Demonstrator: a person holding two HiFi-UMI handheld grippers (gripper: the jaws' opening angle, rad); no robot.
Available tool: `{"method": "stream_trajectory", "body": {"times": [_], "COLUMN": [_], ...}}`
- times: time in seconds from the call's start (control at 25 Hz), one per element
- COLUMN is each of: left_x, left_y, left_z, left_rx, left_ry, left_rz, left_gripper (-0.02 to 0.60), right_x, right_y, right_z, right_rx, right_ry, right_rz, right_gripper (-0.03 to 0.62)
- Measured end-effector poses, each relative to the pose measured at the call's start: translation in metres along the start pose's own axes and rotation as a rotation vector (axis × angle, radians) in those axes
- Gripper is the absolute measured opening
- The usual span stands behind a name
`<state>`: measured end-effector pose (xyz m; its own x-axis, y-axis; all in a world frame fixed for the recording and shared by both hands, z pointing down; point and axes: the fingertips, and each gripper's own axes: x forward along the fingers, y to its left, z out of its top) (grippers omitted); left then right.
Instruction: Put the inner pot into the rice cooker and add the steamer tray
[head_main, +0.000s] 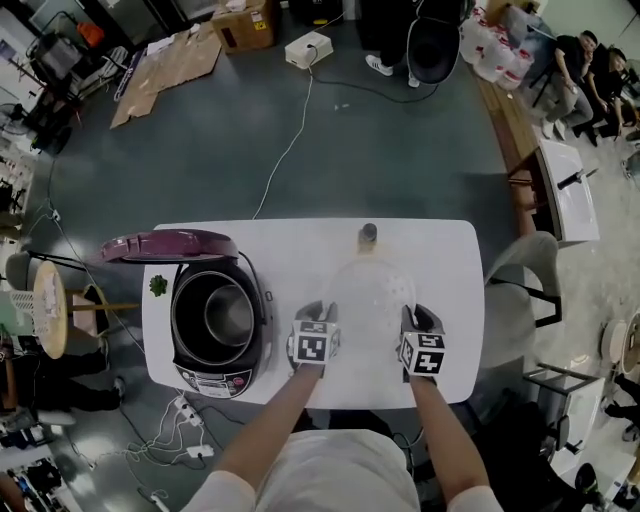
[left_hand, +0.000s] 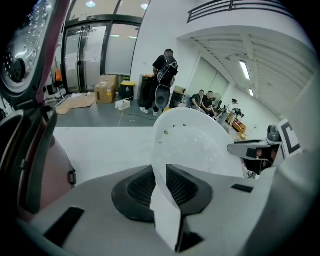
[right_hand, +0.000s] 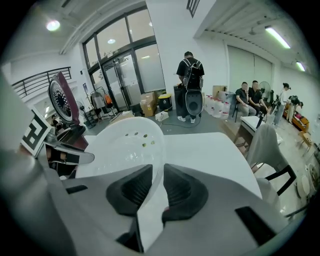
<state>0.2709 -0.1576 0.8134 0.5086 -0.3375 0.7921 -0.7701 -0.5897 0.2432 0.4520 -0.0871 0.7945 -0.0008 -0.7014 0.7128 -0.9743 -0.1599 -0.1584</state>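
Observation:
The white perforated steamer tray (head_main: 368, 300) is lifted off the white table (head_main: 450, 250), held between both grippers. My left gripper (head_main: 318, 322) is shut on the steamer tray's (left_hand: 192, 145) left rim; the rim runs between its black pads (left_hand: 137, 192). My right gripper (head_main: 412, 326) is shut on the steamer tray's (right_hand: 127, 145) right rim, which sits between its pads (right_hand: 182, 192). The rice cooker (head_main: 215, 322) stands at the table's left with its purple lid (head_main: 170, 245) raised. The metal inner pot (head_main: 222, 315) sits inside it.
A small dark bottle (head_main: 369, 233) stands at the table's far edge. A green item (head_main: 158, 286) lies by the cooker's back left. A grey chair (head_main: 525, 290) is right of the table. A cable (head_main: 290, 140) crosses the floor. People (right_hand: 190, 75) stand and sit across the room.

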Motion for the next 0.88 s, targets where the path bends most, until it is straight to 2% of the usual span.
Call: {"method": "stream_trajectory", "body": {"times": [0.44,0.68,0.88], "left_x": [-0.055,-0.098,-0.128], "left_y": [0.001,0.017,0.034], "left_z": [0.013,0.015,0.017], "left_rx": [0.013,0.008,-0.029], "left_ry": [-0.064,-0.107,-0.139], "left_rz": [-0.027,-0.001,0.012], "left_gripper": [0.084,0.084,0.086], "right_x": [-0.046,-0.068,-0.076], "right_y": [0.032,0.067,0.096], "right_z": [0.026,0.04,0.057], "right_rx": [-0.011,-0.03,-0.025], "right_ry": [-0.073,-0.114,-0.13], "right_rz": [0.029,0.069,0.115], "right_gripper": [0.081,0.08,0.075]}}
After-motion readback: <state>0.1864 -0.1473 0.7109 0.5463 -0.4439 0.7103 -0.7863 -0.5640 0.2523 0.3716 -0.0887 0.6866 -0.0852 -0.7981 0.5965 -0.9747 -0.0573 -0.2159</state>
